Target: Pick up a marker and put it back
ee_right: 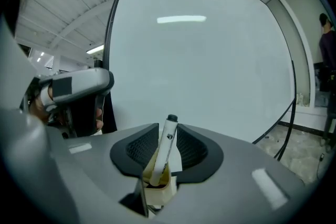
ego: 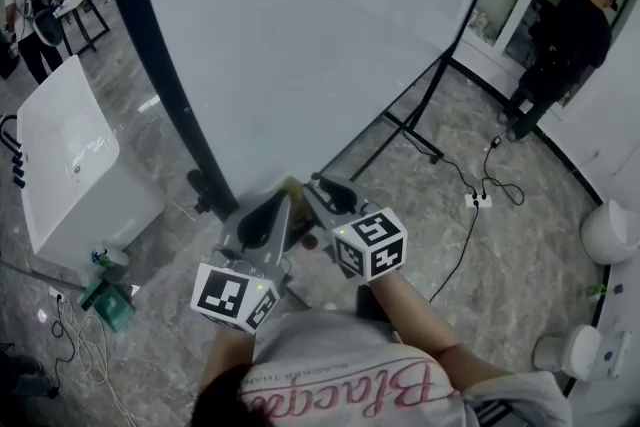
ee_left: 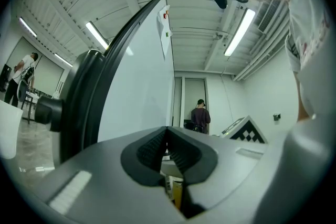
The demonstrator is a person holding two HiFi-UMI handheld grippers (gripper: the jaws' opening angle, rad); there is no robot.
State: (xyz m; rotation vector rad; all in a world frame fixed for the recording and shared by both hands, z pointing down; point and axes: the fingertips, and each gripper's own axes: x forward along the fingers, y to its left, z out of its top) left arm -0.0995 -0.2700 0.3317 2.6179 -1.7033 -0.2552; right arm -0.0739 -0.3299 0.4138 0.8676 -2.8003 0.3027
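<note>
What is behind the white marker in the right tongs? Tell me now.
Behind the white black-capped marker stands the big black-framed whiteboard, blank there. The marker's lower end is hidden inside a yellowish wrap.

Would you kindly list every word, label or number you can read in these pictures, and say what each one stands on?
"Blac...": pink script on the person's shirt; the later letters are unclear.
Small grey line beside that script: too small to read.
Faint logo on the white box: blurred, unreadable.
Black print on the marker: too small to read.
Cubes on the grippers: square patterns only, no words.
</note>
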